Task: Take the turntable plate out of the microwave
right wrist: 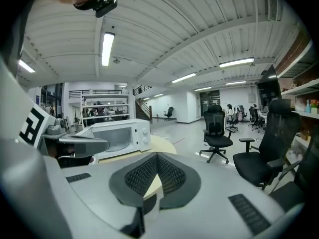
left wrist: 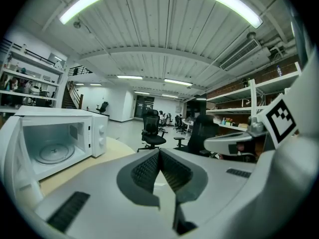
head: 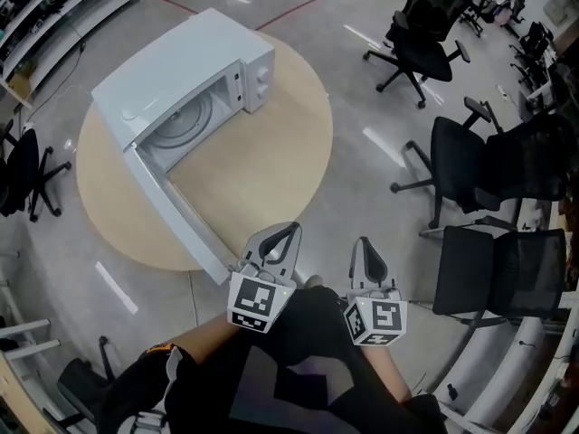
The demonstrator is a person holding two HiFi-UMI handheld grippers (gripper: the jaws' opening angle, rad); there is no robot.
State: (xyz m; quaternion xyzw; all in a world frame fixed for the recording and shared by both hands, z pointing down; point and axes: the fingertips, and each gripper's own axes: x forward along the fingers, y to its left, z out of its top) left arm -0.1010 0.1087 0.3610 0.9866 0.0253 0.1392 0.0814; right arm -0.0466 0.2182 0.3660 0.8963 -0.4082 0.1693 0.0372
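A white microwave (head: 185, 80) stands on a round wooden table (head: 262, 170) with its door (head: 176, 211) swung wide open toward me. The glass turntable plate (head: 185, 123) lies flat inside the cavity; it also shows in the left gripper view as the plate (left wrist: 55, 152). My left gripper (head: 291, 228) is shut and empty, near the table's front edge and beside the door's outer end. My right gripper (head: 361, 240) is shut and empty too, just right of it and off the table. The jaws of both meet at their tips, left gripper (left wrist: 159, 151) and right gripper (right wrist: 157, 154).
Black office chairs stand to the right (head: 425, 34), (head: 479, 165), (head: 502, 269), and another chair (head: 23, 170) sits at the left of the table. Shelving (head: 54, 7) runs along the upper left. Grey floor surrounds the table.
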